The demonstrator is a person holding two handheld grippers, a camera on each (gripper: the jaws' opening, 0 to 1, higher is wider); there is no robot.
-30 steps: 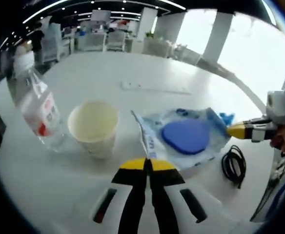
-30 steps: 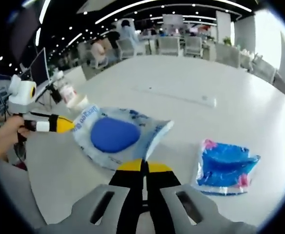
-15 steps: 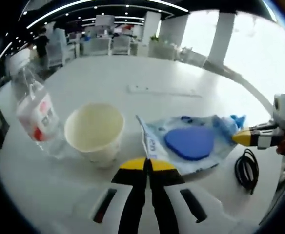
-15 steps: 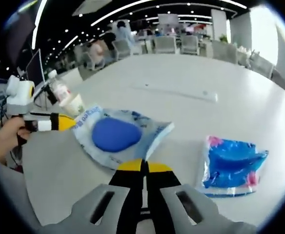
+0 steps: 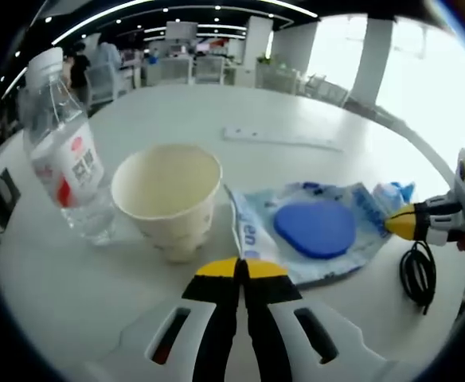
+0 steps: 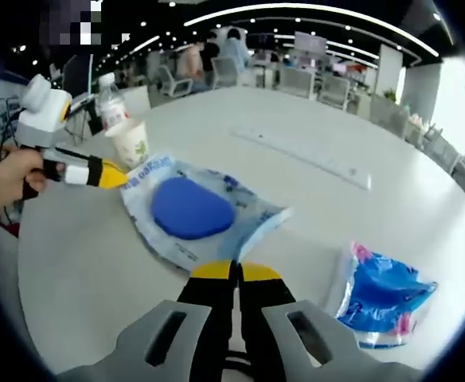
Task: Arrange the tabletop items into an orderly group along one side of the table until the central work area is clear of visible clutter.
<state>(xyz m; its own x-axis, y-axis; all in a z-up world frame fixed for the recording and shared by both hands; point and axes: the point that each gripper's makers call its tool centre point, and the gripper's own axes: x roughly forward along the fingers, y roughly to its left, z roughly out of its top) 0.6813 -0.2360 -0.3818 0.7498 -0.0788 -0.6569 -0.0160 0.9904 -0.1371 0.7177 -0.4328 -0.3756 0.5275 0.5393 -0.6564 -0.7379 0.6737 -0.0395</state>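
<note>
A clear packet with a round blue pad (image 5: 316, 229) hangs stretched between both grippers just above the white table (image 5: 73, 294). My left gripper (image 5: 240, 267) is shut on its near printed edge, right beside the paper cup (image 5: 169, 195). The right gripper (image 5: 408, 223) comes in from the right, its yellow tip at the packet's far edge. In the right gripper view, my right gripper (image 6: 234, 270) is shut on the packet's (image 6: 193, 211) near corner, and the left gripper (image 6: 105, 173) holds the opposite side. A water bottle (image 5: 61, 159) stands left of the cup.
A second blue packet (image 6: 384, 294) lies on the table to the right. A long white strip (image 6: 312, 155) lies farther out, near the middle. A coiled black cable (image 5: 416, 270) rests by the table edge. A person's hand (image 6: 5, 179) holds the left gripper.
Both grippers have carried the packet closer to the cup and bottle, which now look larger in the left gripper view. The blue packet on the table stays put.
</note>
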